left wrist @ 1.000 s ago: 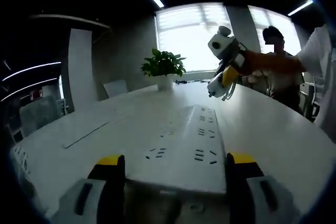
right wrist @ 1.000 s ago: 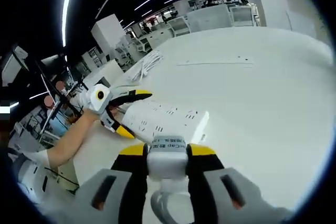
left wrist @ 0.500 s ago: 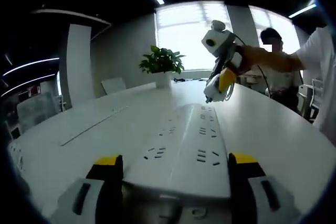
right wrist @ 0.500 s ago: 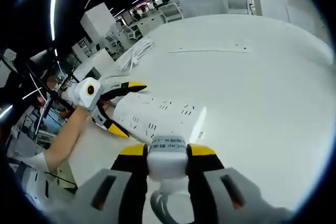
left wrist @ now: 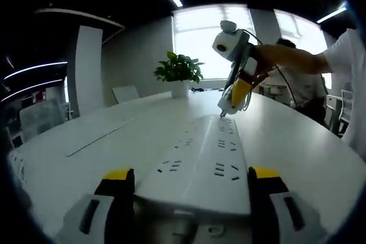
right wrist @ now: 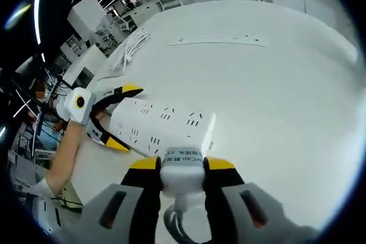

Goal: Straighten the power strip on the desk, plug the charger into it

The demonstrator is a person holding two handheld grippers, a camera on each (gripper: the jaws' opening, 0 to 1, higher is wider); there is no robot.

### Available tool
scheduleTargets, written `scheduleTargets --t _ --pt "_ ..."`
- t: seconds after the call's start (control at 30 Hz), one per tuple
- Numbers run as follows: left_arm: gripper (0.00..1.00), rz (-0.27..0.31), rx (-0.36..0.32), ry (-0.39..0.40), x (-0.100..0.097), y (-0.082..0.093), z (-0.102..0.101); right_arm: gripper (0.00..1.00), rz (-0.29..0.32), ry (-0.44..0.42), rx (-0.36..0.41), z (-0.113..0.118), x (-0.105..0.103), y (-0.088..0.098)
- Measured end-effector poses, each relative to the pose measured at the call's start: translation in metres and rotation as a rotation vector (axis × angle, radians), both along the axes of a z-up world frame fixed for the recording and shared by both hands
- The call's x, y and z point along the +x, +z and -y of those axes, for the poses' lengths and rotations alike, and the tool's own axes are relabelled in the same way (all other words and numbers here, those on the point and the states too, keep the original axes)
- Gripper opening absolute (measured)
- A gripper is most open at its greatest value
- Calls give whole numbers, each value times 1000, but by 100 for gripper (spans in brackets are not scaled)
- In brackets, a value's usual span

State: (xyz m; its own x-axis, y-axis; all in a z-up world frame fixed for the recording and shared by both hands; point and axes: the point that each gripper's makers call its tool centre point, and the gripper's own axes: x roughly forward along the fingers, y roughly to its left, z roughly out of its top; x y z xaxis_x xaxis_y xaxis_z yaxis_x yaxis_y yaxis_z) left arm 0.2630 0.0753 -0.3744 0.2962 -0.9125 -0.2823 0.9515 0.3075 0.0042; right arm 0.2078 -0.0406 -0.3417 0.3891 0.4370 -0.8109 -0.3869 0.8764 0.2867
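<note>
Strip: white power strip (left wrist: 201, 161) lying flat on the desk (left wrist: 297, 141), long axis running away from the left gripper (left wrist: 190, 182) toward the window.
Left gripper: clamping the strip's near end between both jaws.
Right gripper (right wrist: 182, 165): gripping the white charger (right wrist: 183, 170), pointing down at the strip's far end.
</note>
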Motion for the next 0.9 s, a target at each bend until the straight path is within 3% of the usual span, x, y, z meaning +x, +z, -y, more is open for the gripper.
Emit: scheduleTargets --t 0.17,0.3,0.4,0.57,0.73,0.9 --pt "83 12 12 -14 0 1 -2 28 -20 3 -23 -2 -7 -2" --pt "79 104 72 -27 3 6 -7 28 -40 0 -39 -2 -13 -4" --pt "68 87 74 -52 -4 16 -1 28 -49 9 -67 0 -15 -6" --pt "71 95 129 -83 -1 17 5 28 -22 19 -94 6 -15 -4" --pt "73 37 160 -134 -1 15 11 28 -25 19 -97 14 -9 -3" --pt "76 -91 268 -217 -5 0 20 28 -34 26 -110 16 -10 -4"
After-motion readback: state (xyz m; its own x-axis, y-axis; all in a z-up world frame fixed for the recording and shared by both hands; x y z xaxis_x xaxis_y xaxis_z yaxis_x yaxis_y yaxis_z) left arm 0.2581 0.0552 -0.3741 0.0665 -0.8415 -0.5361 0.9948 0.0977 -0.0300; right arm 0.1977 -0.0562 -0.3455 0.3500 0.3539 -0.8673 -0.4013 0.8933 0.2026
